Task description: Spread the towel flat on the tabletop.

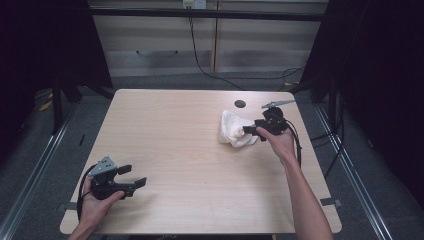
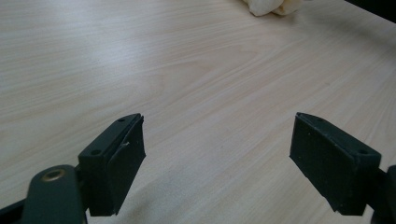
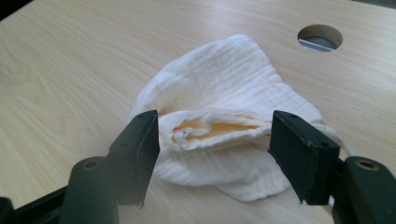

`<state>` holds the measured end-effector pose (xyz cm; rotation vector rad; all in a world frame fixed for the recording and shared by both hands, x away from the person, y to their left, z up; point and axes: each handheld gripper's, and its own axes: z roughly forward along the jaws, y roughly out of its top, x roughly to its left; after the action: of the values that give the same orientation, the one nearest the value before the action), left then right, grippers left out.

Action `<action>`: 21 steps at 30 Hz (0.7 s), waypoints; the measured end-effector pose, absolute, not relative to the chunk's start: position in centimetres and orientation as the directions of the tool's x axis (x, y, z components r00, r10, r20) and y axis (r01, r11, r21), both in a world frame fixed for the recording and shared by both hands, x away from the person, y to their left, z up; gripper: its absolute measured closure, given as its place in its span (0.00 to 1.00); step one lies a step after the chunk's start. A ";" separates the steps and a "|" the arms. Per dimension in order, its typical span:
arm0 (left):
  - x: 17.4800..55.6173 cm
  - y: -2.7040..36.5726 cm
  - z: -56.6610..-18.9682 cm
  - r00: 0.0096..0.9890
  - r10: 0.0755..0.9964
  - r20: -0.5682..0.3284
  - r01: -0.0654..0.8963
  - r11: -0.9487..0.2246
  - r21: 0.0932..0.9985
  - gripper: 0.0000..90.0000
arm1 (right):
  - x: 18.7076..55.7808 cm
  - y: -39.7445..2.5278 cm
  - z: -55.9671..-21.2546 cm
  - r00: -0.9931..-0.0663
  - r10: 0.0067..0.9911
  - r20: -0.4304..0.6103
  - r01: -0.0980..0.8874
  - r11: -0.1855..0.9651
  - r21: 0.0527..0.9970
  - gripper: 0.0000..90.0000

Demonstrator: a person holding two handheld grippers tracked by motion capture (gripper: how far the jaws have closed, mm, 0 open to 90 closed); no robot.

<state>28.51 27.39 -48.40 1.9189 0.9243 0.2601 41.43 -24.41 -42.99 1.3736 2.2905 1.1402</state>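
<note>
A crumpled white cloth [image 1: 232, 129] lies on the right half of the wooden table [image 1: 185, 145]. In the high view my right gripper [image 1: 251, 131] is at the cloth's right edge, held by a hand. In the right gripper view that gripper [image 3: 212, 140] is open, its jaws standing on either side of a raised fold of the cloth [image 3: 224, 79]. My left gripper [image 1: 134, 176] rests near the table's front left corner, far from the cloth. It [image 2: 217, 149] is open over bare wood, and the cloth [image 2: 271, 5] peeks in at the top edge.
A round cable hole [image 1: 240, 104] sits in the table just behind the cloth, also seen as the hole [image 3: 320, 37] in the right gripper view. Cables trail off the right table edge. Dark floor and rails surround the table.
</note>
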 end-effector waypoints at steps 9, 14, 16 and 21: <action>28.6 27.4 -48.4 0.692 0.693 -0.201 0.491 -0.248 0.835 0.20 | 43.5 -23.3 -44.6 -0.528 0.835 0.157 0.665 0.291 0.688 0.27; 28.6 27.5 -48.4 0.693 0.694 -0.197 0.488 -0.250 0.836 0.20 | 44.1 -22.4 -45.3 -0.535 0.829 0.165 0.672 0.299 0.677 0.32; 28.6 27.5 -48.4 0.691 0.695 -0.200 0.490 -0.246 0.836 0.20 | 44.3 -22.0 -45.7 -0.541 0.822 0.174 0.673 0.299 0.677 0.33; 28.6 27.5 -48.4 0.695 0.692 -0.197 0.487 -0.251 0.837 0.20 | 44.4 -21.7 -46.9 -0.545 0.820 0.178 0.690 0.318 0.650 0.31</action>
<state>28.56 27.46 -48.45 1.9097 0.9164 0.2589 44.38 -21.66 -46.94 1.3894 2.3939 1.0375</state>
